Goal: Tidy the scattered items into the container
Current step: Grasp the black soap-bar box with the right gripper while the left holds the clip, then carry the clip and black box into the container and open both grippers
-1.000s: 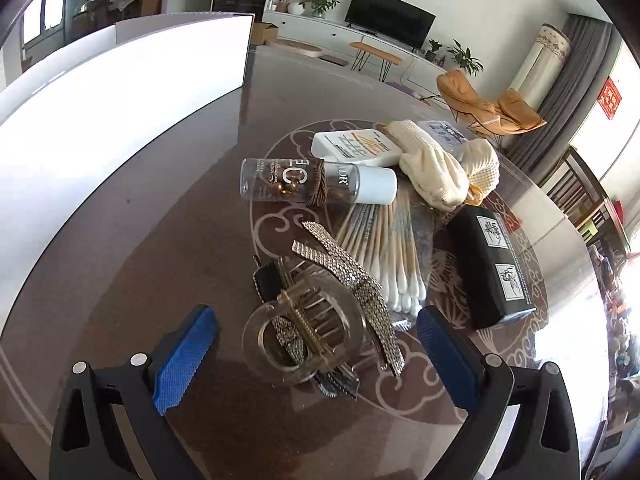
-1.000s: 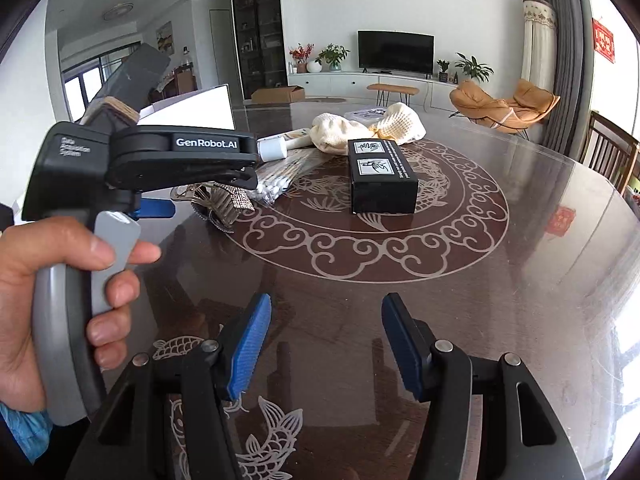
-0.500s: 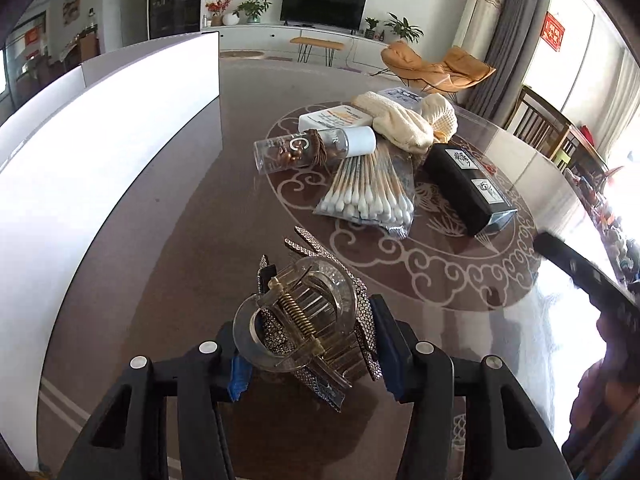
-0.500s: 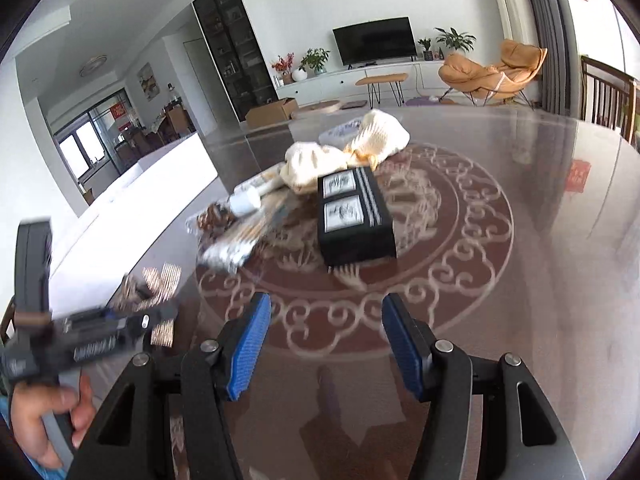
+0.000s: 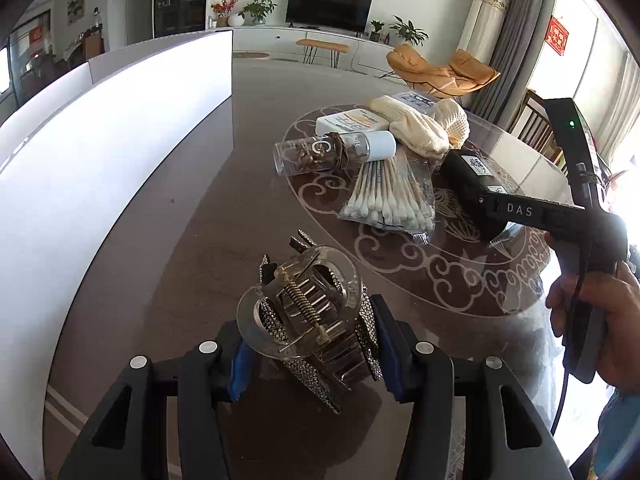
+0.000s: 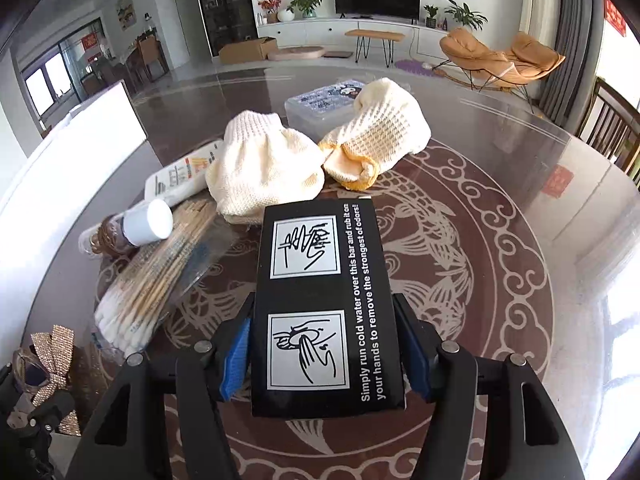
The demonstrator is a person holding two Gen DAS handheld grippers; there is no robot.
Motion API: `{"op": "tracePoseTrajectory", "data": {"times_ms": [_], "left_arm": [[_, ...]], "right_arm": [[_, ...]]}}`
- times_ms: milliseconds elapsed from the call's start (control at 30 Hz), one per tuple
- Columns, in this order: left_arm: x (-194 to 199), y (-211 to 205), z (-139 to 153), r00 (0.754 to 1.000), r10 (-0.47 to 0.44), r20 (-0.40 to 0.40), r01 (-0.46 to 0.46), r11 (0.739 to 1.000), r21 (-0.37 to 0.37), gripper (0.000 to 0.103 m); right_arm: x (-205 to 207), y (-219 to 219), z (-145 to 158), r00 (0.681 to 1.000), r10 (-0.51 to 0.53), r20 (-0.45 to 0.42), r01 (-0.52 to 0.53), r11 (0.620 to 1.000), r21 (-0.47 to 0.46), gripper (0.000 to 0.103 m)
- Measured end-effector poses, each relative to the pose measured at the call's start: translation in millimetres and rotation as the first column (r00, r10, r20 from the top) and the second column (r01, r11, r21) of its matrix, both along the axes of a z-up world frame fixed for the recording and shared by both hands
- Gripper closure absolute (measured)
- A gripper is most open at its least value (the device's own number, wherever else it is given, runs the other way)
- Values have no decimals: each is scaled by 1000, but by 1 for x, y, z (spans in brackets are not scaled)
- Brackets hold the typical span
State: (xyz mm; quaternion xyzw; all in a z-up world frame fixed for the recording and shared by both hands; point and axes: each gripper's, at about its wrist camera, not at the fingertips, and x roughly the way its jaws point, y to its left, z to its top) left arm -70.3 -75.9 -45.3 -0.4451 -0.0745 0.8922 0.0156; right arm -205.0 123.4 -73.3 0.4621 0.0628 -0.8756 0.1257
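Observation:
My left gripper (image 5: 312,344) is shut on a clear claw hair clip (image 5: 296,304) bundled with a rhinestone bow clip (image 5: 366,320), held just above the brown glass table (image 5: 208,240). The white container wall (image 5: 120,140) stands to its left. My right gripper (image 6: 326,352) straddles a black box (image 6: 320,264) lying on the table. Its jaws are opening, and the blue pads (image 6: 236,356) stand slightly off the box's sides. The rhinestone bow (image 6: 52,352) also shows at the right wrist view's lower left.
Beyond the box lie a pack of cotton swabs (image 6: 156,280), a white-capped bottle (image 6: 132,228), a white tube (image 6: 184,172), two cream knit gloves (image 6: 260,168) and a plastic packet (image 6: 320,100). A hand (image 5: 592,312) holds the right tool.
My left gripper closed on the hair clips and carried them away from the pile. My right gripper travelled across the table to the black box, which now lies between its fingers.

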Motion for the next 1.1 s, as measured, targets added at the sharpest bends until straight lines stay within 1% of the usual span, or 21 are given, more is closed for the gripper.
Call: {"op": "tracePoseTrajectory", "data": {"times_ms": [33, 67, 200, 433, 533, 600, 667, 733, 867, 967, 1033, 1100], "left_arm": [[-1, 0, 0, 1000, -2, -1, 2, 1000, 0, 51], [-1, -1, 0, 1000, -4, 0, 4, 1000, 3, 51], [6, -1, 2, 999, -36, 7, 36, 999, 8, 52], [34, 16, 6, 992, -121, 28, 120, 992, 37, 52], [45, 23, 9, 988, -150, 27, 149, 988, 44, 52], [50, 24, 9, 987, -158, 29, 157, 987, 45, 52], [55, 26, 11, 986, -166, 27, 165, 985, 42, 52], [60, 24, 15, 986, -166, 22, 165, 985, 46, 52], [62, 15, 19, 989, -147, 10, 147, 988, 43, 52], [63, 0, 20, 993, -115, 22, 113, 990, 84, 52], [67, -11, 32, 995, -104, 2, 103, 991, 87, 52], [70, -27, 53, 996, -85, -38, 88, 993, 81, 52]], "right_arm": [[3, -2, 0, 1000, 6, -7, -6, 1000, 18, 42], [7, -1, 0, 1000, 9, -13, -9, 1000, 15, 43], [38, 12, 2, 1000, 28, -11, -28, 998, -62, 44], [121, 39, 11, 998, 46, 33, -37, 971, -236, 44], [147, 42, 14, 998, 45, 36, -33, 960, -279, 44], [159, 42, 14, 999, 43, 25, -34, 959, -280, 44], [168, 39, 15, 999, 40, 22, -32, 953, -302, 44], [172, 34, 19, 998, 53, 18, -45, 951, -305, 44], [174, 13, 23, 994, 112, 16, -103, 951, -291, 44], [171, -14, 24, 985, 173, 24, -159, 945, -286, 44], [169, -35, 30, 975, 221, 19, -207, 937, -283, 44], [164, -59, 46, 963, 270, -6, -260, 923, -282, 44]]}}
